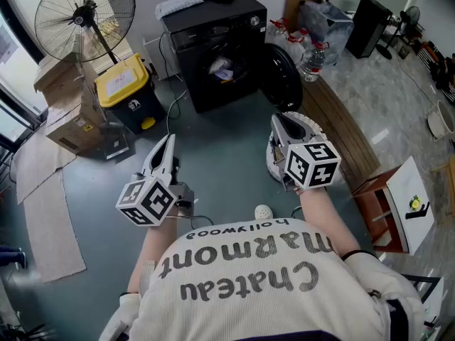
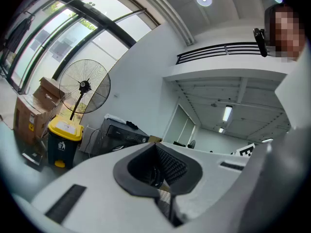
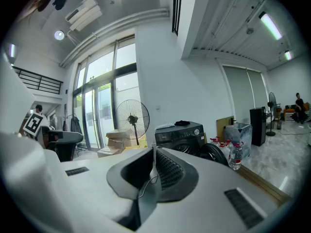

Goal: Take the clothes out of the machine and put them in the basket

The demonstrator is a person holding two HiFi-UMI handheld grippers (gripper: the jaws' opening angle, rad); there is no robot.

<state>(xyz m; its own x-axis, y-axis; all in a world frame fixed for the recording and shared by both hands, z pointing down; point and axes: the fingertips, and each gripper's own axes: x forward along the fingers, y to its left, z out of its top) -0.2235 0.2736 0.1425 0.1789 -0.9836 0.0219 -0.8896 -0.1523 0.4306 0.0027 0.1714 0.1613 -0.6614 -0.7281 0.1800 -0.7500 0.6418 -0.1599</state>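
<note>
- I see both grippers held out level over the grey floor, well short of the black washing machine (image 1: 213, 27).
- My left gripper (image 1: 168, 145) has its jaws closed together with nothing between them.
- My right gripper (image 1: 281, 123) is likewise pinched closed and empty; only a thin thread hangs at its pads.
- The machine's round door (image 1: 284, 77) stands open to the right.
- The clothes (image 1: 222, 68) are still inside the drum, a pale bundle.
- The white basket (image 1: 313, 128) sits on the floor just beneath my right gripper, partly hidden by it.
</note>
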